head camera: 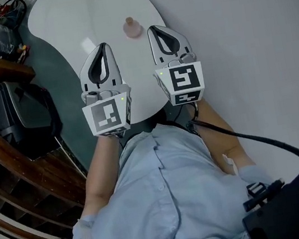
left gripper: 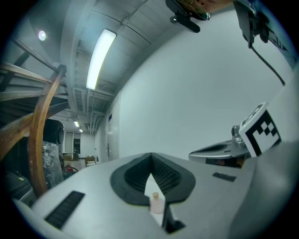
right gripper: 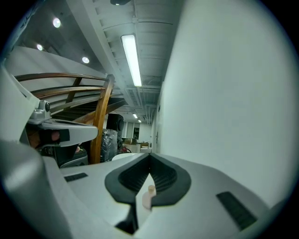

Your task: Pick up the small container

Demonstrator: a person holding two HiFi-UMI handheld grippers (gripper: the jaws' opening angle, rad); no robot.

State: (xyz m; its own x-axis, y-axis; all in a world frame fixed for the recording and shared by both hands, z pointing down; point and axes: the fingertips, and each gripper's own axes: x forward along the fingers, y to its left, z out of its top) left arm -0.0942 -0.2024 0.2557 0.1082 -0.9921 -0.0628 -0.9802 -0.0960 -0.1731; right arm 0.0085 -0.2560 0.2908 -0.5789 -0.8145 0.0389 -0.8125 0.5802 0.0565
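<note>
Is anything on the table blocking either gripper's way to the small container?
Nothing visible does. The small container stands alone on the white table, with only bare tabletop between it and the left gripper and the right gripper.

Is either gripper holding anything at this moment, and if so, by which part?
Nothing is held. The left gripper and right gripper are both shut and empty. The small container stands free on the table, beyond their tips.

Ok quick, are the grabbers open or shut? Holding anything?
Left gripper: shut, holding nothing.
Right gripper: shut, holding nothing.
</note>
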